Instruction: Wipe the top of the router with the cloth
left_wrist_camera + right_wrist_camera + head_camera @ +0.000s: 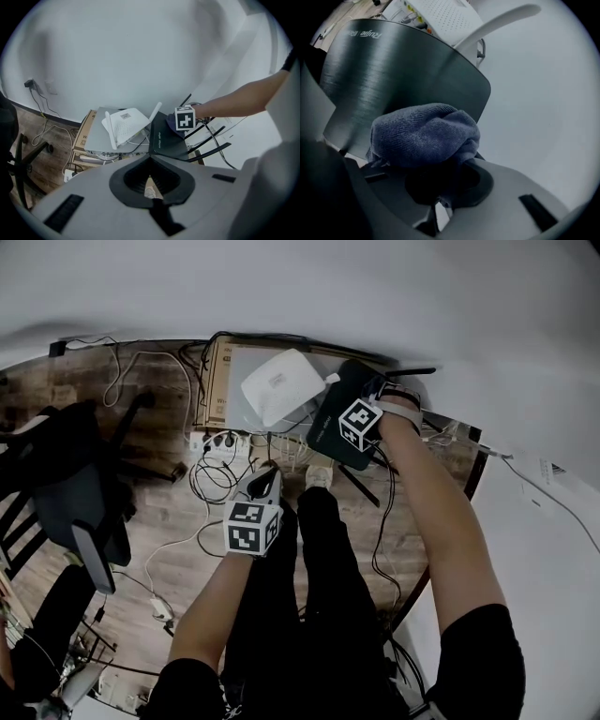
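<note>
A black router [330, 432] with thin antennas lies flat near the white wall; its brushed top [393, 70] fills the right gripper view. My right gripper [367, 401] is shut on a bunched blue cloth [424, 136], which rests on the router's top near its far edge. The cloth hides the jaw tips. From the left gripper view the router [166, 140] shows with the right gripper's marker cube [185, 118] above it. My left gripper [265, 486] hangs lower and nearer to me over the floor, shut with nothing in it, apart from the router.
A white router [279, 385] with white antennas lies on a grey box [96, 136] just left of the black one. A power strip [217, 441] and loose cables lie on the wooden floor. A black chair [80, 488] stands at left. The person's dark legs are below.
</note>
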Available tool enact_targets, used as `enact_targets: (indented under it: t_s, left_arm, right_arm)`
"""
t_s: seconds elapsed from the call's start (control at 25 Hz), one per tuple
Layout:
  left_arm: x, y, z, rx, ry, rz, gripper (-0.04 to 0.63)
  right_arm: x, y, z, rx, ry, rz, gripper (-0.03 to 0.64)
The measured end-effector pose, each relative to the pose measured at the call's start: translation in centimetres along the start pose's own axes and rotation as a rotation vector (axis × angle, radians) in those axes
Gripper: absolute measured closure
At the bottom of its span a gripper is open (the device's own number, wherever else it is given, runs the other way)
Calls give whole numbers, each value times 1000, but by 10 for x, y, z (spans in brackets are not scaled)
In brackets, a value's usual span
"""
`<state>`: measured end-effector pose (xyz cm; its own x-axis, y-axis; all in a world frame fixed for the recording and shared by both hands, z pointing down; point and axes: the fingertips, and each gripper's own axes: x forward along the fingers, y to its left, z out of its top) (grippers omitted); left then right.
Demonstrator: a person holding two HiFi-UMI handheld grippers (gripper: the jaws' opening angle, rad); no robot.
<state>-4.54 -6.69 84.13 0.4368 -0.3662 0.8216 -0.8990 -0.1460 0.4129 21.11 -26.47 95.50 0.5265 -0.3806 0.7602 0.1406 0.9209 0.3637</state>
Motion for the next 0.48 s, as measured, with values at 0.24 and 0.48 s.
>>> enact_targets:
  t_s: [0.24,0.48]
  left_arm:
    - [3,-3,-3,-10,-3,-8,603]
    - [6,-15,-10,6,5,-35,602]
  right_arm:
    - [-4,16,-1,-21,21,42,604]
    - [-16,36,2,-118,-14,96,604]
